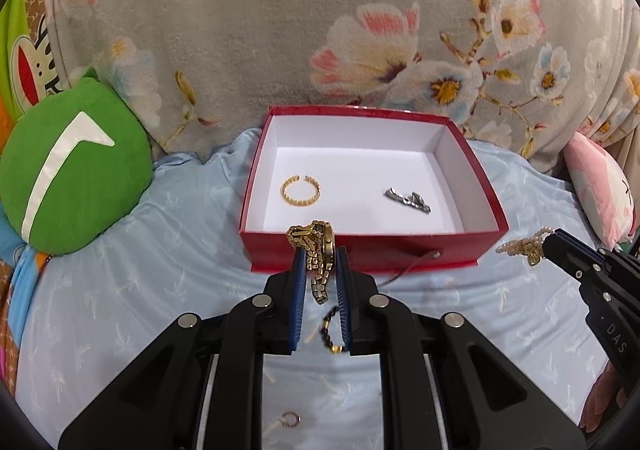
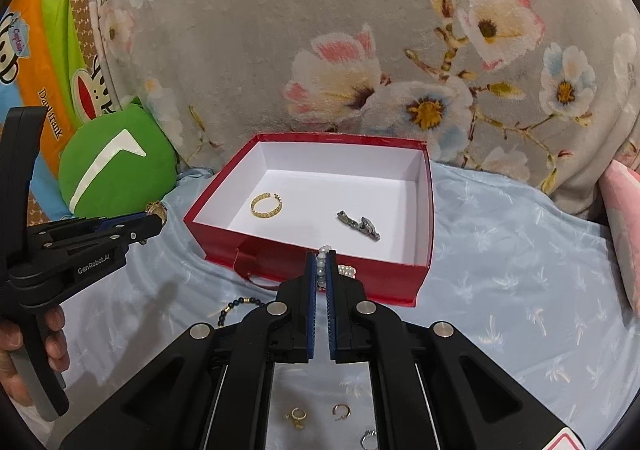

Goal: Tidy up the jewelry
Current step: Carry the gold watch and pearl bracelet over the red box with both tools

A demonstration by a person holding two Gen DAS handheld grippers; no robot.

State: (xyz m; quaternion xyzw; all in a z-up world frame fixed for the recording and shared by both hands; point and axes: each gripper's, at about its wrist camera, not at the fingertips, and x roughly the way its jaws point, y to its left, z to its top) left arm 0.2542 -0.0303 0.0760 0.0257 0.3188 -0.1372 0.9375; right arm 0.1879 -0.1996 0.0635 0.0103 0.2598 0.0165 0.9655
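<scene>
An open red box with a white inside stands on the blue sheet; it also shows in the right wrist view. Inside lie a gold ring bracelet and a grey metal piece. My left gripper is shut on a gold link watch, held just in front of the box's near wall. My right gripper is shut on a pearl bracelet near the box's front; it shows at the right edge of the left wrist view.
A dark bead bracelet lies on the sheet before the box. Small gold earrings and a silver one lie nearer. A green cushion sits left, a pink pillow right, a floral quilt behind.
</scene>
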